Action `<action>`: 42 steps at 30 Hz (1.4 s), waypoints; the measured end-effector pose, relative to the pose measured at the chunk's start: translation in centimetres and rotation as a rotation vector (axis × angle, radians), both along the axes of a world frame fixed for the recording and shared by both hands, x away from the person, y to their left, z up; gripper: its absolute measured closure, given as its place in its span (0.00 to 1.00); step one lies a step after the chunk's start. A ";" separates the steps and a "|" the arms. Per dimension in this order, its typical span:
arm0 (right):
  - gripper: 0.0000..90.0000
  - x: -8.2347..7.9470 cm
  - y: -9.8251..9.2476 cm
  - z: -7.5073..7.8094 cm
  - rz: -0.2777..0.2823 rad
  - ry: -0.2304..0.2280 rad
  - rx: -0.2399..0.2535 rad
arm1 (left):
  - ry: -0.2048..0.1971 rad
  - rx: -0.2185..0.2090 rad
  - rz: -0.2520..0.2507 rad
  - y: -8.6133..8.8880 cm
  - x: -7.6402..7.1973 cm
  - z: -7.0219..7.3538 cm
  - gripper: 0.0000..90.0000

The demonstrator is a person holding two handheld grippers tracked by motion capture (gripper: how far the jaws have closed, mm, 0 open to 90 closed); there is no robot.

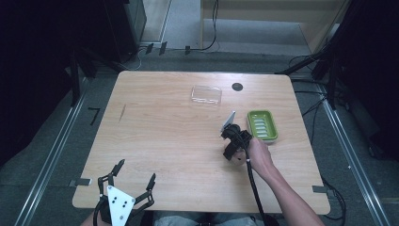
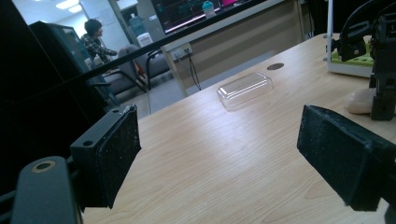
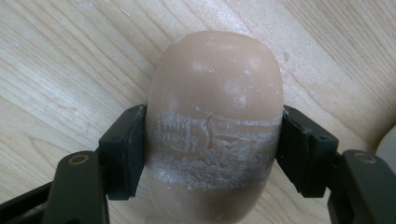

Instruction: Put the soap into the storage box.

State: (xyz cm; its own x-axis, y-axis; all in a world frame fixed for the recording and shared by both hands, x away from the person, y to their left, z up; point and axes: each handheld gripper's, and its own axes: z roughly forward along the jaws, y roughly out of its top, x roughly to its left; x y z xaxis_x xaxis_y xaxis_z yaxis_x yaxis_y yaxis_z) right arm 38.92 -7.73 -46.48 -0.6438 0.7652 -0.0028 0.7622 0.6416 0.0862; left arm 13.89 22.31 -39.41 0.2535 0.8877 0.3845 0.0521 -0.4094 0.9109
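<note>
The left claw (image 1: 136,181) sits nearest, at the near edge of the tabletop (image 1: 164,141), its jaws wide apart and holding nothing. Just on the near side of the green soap dish (image 1: 262,125), the right claw (image 3: 212,154) is clamped across the middle of a tan bar of soap (image 3: 215,116), which rests on the tabletop. The soap looks smooth and rounded, with a chalky scuffed band where the pads press, so it may well squirt out of the grip if squeezed harder or lifted fast. A clear lid (image 1: 206,95) lies beyond the dish, to its left.
</note>
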 end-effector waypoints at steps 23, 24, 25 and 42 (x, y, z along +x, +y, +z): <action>0.37 0.0 -0.9 1.8 0.037 -0.007 0.008 | -0.001 -0.006 0.001 0.0 0.0 0.0 0.15; 0.37 0.0 -0.9 1.8 0.036 -0.005 0.009 | 0.000 -0.004 0.000 0.1 0.0 0.0 0.15; 0.37 0.0 -1.0 1.9 0.031 0.001 0.002 | 0.000 -0.006 0.001 0.1 0.0 0.0 0.15; 0.37 -0.1 -2.3 3.9 0.020 -0.002 -0.004 | -0.001 -0.006 0.000 0.1 0.0 0.0 0.15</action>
